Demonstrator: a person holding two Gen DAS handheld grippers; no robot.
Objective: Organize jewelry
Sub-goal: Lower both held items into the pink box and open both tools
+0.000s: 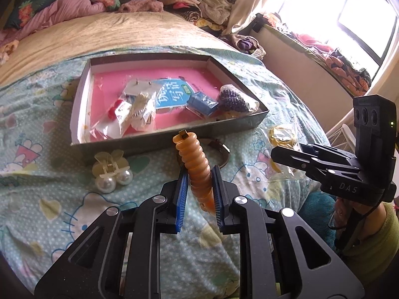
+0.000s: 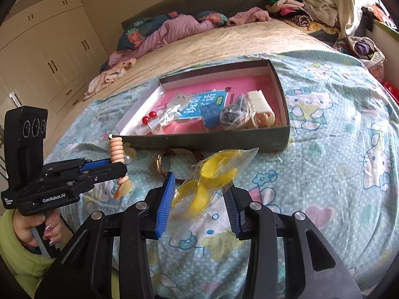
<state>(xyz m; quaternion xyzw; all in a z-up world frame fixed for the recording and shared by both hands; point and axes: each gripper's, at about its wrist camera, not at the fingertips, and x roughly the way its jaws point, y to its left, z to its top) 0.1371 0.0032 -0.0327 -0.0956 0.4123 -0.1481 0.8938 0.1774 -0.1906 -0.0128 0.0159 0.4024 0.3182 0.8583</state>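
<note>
My left gripper [image 1: 199, 189] is shut on an orange ribbed hair clip [image 1: 193, 159] and holds it above the bed, just in front of the shallow box [image 1: 169, 139]. It also shows in the right wrist view [image 2: 116, 153]. My right gripper [image 2: 199, 199] stands around a clear bag with a yellow piece [image 2: 207, 186]; its pads touch the bag's sides, and the bag looks lifted off the sheet. The box with a pink floor [image 2: 207, 140] holds several bagged items, a blue cube [image 2: 210, 115] and a cream clip [image 2: 259, 111].
A pearl claw clip [image 1: 111, 172] lies left of my left gripper. A dark bangle [image 1: 219, 150] and a gold ring [image 2: 162, 163] lie in front of the box. Piled clothes [image 2: 294, 7] and pillows sit at the bed's far end. A window ledge [image 1: 311, 52] is to the right.
</note>
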